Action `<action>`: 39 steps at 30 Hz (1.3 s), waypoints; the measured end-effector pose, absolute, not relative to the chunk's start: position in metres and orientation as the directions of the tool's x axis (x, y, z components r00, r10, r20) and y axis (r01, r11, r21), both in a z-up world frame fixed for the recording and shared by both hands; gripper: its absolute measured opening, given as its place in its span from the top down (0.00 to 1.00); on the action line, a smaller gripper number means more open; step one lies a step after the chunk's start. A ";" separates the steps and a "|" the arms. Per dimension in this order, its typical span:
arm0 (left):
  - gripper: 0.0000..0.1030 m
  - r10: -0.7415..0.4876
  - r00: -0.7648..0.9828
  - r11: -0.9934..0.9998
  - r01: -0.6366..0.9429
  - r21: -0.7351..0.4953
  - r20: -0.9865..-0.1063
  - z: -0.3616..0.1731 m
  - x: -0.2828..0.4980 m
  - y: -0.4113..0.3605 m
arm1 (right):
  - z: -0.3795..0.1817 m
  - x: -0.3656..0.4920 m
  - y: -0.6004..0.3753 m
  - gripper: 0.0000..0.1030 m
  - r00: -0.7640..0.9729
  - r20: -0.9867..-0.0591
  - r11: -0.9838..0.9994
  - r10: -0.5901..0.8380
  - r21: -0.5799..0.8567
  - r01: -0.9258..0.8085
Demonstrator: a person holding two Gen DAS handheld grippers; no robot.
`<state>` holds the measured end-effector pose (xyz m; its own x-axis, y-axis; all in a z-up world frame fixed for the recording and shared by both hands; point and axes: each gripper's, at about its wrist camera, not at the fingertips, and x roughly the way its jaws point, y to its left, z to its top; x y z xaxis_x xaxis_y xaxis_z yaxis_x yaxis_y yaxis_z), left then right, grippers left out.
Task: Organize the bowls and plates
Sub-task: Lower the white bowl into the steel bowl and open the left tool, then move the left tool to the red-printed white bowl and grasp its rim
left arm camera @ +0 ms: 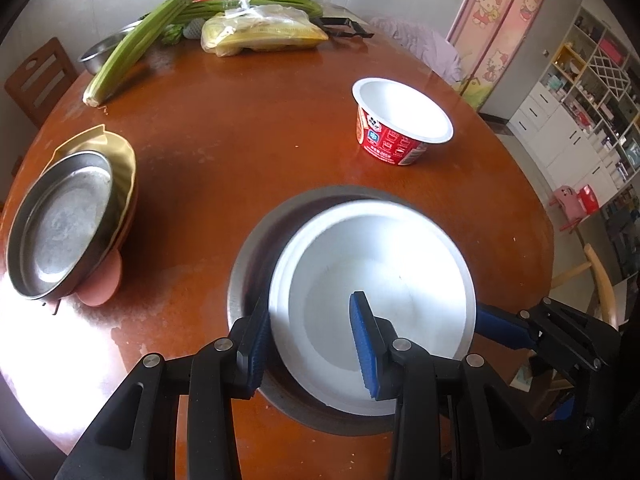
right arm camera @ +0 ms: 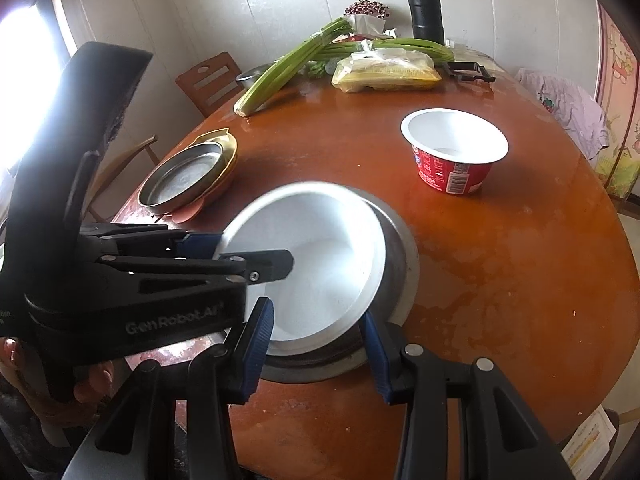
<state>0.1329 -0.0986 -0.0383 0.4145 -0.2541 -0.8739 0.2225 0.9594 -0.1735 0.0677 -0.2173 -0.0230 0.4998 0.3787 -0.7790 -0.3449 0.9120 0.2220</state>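
White bowl (left arm camera: 380, 300), tilted in steel bowl (left arm camera: 256, 248)

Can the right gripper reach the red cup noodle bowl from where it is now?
Probably yes. The right gripper is open, and only bare table lies between it and the red cup noodle bowl, which stands alone, upright and empty.

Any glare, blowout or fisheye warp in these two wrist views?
Left wrist: window glare washes out the table at lower left; the shelving at the right edge bows from the fisheye. Right wrist: the window is blown out at upper left; the white bowl looks nearly featureless.
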 end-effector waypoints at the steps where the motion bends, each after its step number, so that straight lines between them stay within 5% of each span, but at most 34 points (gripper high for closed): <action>1: 0.62 -0.258 0.418 0.959 0.222 -0.177 -0.871 -0.037 0.133 -0.097 | -0.023 0.067 -0.218 0.57 0.502 -0.778 0.913 0.378 0.222 -0.343; 39: 0.61 -0.311 0.526 0.940 0.294 -0.174 -0.792 0.018 0.163 -0.105 | 0.012 0.086 -0.276 0.57 0.661 -0.683 0.951 0.310 0.223 -0.216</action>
